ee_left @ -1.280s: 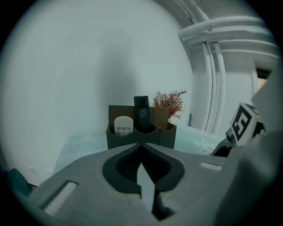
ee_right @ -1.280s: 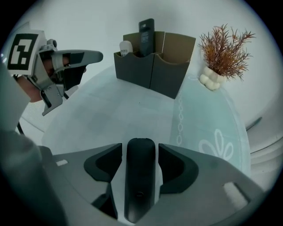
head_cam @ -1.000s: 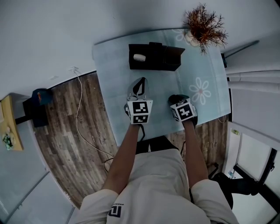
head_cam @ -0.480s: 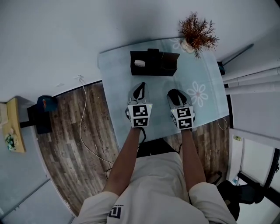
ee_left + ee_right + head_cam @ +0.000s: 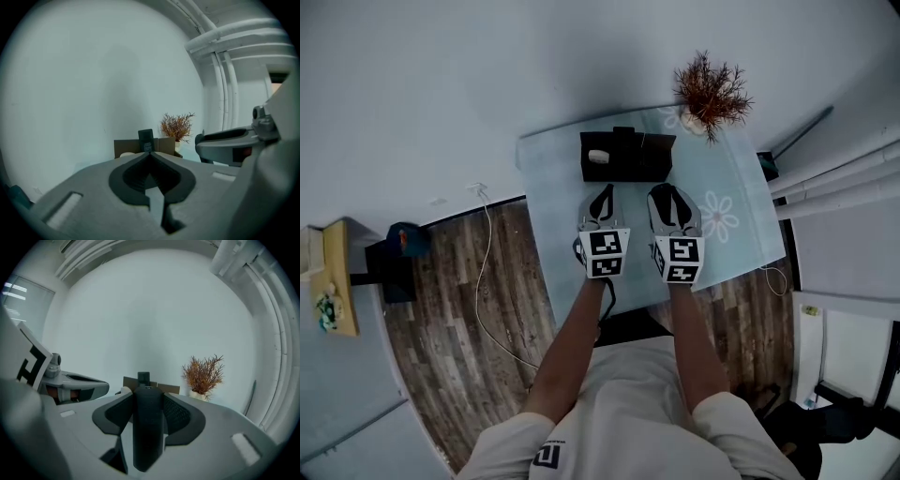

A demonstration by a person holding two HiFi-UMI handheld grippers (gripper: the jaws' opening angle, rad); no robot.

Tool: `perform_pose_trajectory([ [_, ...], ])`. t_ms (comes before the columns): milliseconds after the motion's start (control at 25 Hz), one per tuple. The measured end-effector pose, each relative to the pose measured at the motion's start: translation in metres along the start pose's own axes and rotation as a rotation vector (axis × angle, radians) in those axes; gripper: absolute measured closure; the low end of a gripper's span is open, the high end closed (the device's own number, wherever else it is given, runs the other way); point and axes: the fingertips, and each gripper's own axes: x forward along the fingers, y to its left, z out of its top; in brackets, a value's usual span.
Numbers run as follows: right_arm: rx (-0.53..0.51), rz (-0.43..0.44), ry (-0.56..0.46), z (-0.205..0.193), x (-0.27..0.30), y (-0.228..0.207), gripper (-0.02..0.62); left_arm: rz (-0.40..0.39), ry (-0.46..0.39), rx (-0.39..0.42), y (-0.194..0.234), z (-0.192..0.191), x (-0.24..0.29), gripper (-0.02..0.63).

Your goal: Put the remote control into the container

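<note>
In the head view the box (image 5: 623, 157) sits top middle on the table (image 5: 741, 187), with the left claw (image 5: 601, 195) and right claw (image 5: 673, 195) just below it; the left gripper view shows the left claw pinched shut and empty; the right gripper view shows the right claw holding the remote (image 5: 149, 432) mid-frame, not yet in the box.

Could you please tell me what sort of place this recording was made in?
Probably a plain indoor room: a pale blue flowered tablecloth, a reddish dried plant and wood-plank floor.
</note>
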Motion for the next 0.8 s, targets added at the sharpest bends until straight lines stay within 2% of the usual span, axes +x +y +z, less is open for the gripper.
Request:
perform_pose_trajectory([
  [200, 0.002, -0.025, -0.056, 0.035, 0.019, -0.017, 0.393, 0.002, -0.024, 0.010, 0.004, 0.025, 0.016, 0.601],
  [440, 0.091, -0.049, -0.129, 0.076, 0.053, -0.048, 0.394, 0.009, -0.048, 0.025, 0.017, 0.050, 0.041, 0.601],
  [800, 0.127, -0.089, -0.254, 0.095, 0.104, -0.071, 0.394, 0.054, -0.014, -0.002, 0.051, 0.038, 0.075, 0.603],
])
